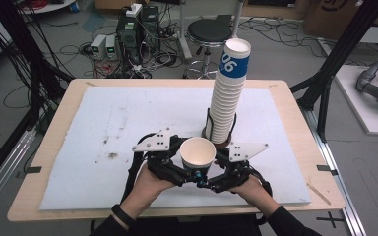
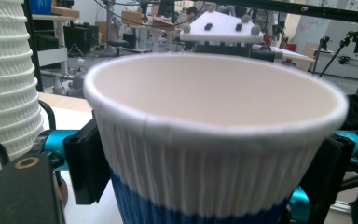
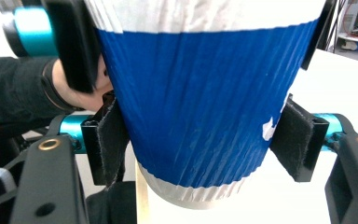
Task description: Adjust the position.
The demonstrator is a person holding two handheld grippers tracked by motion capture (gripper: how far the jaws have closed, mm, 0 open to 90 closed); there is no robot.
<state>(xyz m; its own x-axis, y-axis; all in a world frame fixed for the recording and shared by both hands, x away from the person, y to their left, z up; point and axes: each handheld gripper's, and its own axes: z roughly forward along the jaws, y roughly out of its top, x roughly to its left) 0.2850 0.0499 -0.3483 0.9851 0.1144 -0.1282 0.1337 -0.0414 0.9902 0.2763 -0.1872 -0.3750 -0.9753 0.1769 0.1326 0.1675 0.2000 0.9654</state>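
Paper cup (image 1: pixel 197 153) pinched upright by both grippers, left (image 1: pixel 173 169) high, right (image 1: pixel 222 177) low; harder squeeze could crumple it.

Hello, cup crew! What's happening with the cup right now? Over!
Left gripper and right gripper both shut on one paper cup. Cup upright, lifted. Tall cup stack right behind it.

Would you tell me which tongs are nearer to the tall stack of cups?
Right. The right tongs sit just in front of the cup stack; the left tongs are farther left. Both grip the single cup.
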